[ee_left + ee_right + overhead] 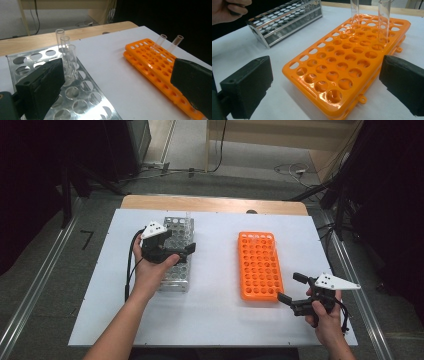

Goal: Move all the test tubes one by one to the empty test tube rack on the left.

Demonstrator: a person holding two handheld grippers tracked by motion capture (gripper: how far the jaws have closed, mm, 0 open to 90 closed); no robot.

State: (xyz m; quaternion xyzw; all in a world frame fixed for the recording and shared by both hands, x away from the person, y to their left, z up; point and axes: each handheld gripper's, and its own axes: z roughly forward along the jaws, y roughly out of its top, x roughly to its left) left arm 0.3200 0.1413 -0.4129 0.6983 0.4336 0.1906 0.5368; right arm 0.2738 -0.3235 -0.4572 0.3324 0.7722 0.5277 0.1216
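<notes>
Nearest the camera, the right gripper (289, 287) is being held with its jaws spread wide and nothing between them, just beside the near corner of the orange rack (258, 265). Two clear tubes (384, 21) are being kept upright in holes at the far end of that rack. Farther left, the left gripper (184, 254) is being held open and empty over the metal rack (82, 100), where three glass tubes (71, 58) are standing.

metal rack (176, 283) partly hidden under left hand (150, 270), orange rack's tubes (384, 20) cut off at top
</notes>
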